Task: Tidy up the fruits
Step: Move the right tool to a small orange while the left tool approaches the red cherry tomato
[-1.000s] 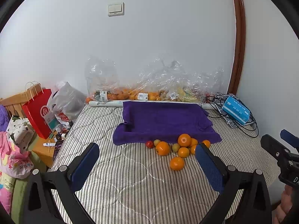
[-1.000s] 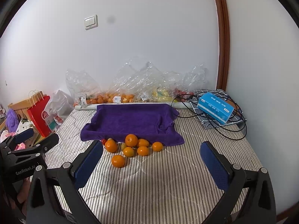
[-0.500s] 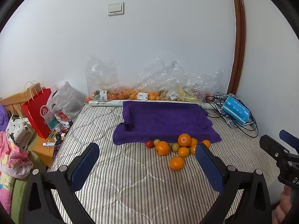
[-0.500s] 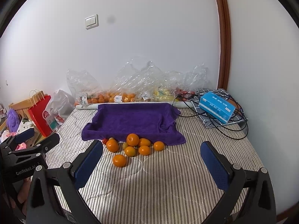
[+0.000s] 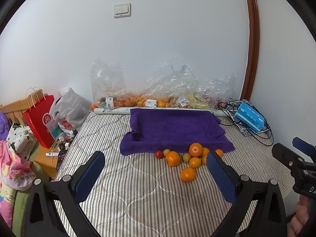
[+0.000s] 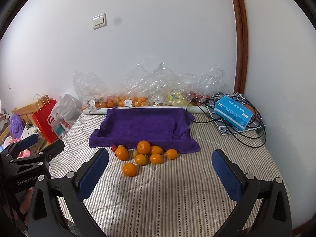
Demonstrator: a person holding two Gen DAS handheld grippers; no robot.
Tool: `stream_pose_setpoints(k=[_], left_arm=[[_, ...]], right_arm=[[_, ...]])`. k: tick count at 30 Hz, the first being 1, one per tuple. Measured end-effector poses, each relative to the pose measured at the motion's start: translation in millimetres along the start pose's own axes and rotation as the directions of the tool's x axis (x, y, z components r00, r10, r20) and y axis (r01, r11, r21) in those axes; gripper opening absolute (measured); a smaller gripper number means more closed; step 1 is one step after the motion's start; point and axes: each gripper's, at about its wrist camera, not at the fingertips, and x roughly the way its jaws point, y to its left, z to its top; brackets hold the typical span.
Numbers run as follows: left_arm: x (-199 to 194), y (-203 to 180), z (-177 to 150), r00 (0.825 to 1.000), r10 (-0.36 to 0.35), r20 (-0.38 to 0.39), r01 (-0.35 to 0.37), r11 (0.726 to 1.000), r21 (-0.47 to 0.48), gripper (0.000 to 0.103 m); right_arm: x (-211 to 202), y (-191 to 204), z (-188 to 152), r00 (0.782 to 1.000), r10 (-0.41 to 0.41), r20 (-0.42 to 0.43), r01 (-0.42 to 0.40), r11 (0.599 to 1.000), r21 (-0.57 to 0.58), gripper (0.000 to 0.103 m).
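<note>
Ahead of both grippers' fingers (image 6: 92, 170): oranges (image 6: 143, 155) (untouched), w/ gap.

Fruit inside clear plastic bags (image 5: 158, 98), far ahead of both grippers: kinds indistinct through crinkled film. Label print (image 5: 151, 103): too small to read. Orange (image 5: 218, 152) partly hidden behind left gripper's right finger (image 5: 221, 175).
</note>
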Motion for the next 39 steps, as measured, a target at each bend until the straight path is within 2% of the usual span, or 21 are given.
stream_pose_setpoints(k=[5, 11, 15, 22, 26, 31, 34, 36, 39], left_arm=[[15.1, 5.4, 2.9, 1.000, -0.008, -0.019, 0.008, 1.000, -0.005, 0.103], [47.2, 14.8, 1.3, 0.998, -0.018, -0.065, 0.017, 1.000, -0.016, 0.103], [70.5, 22.3, -3.3, 0.996, -0.024, -0.081, 0.022, 0.999, -0.027, 0.103], [112.8, 30.2, -14.4, 0.989, 0.002, -0.145, -0.003, 1.000, -0.007, 0.101], [127.8, 31.2, -17.6, 0.986, -0.008, -0.168, 0.010, 1.000, 0.010, 0.101], [147.8, 34.5, -22.6, 0.979, -0.033, -0.199, 0.035, 0.999, 0.003, 0.101], [162.1, 38.2, -25.8, 0.974, -0.026, -0.227, 0.027, 1.000, 0.001, 0.101], [170.3, 42.9, -27.7, 0.970, -0.036, -0.240, 0.034, 0.999, -0.009, 0.101], [179.8, 49.9, -29.8, 0.968, -0.040, -0.246, 0.035, 0.999, -0.025, 0.099]], right_arm=[[15.2, -1.6, 5.9, 0.999, 0.014, -0.036, -0.013, 1.000, 0.007, 0.102], [38.1, -8.1, 4.7, 0.998, -0.048, -0.045, 0.048, 0.999, 0.007, 0.103], [66.8, -18.0, 1.0, 0.996, -0.007, -0.085, 0.009, 1.000, 0.013, 0.103], [121.6, -27.7, -6.7, 0.984, -0.003, -0.175, 0.008, 1.000, 0.028, 0.103], [135.7, -24.1, -11.5, 0.980, -0.064, -0.189, 0.060, 0.998, -0.028, 0.103], [152.0, -21.7, -21.4, 0.980, -0.116, -0.164, 0.102, 0.991, -0.092, 0.103], [165.1, -26.2, -28.9, 0.977, -0.122, -0.173, 0.108, 0.990, -0.088, 0.100], [174.3, -28.1, -31.8, 0.977, -0.116, -0.179, 0.101, 0.991, -0.091, 0.095], [193.3, -34.0, -35.4, 0.973, -0.103, -0.205, 0.089, 0.993, -0.076, 0.083]])
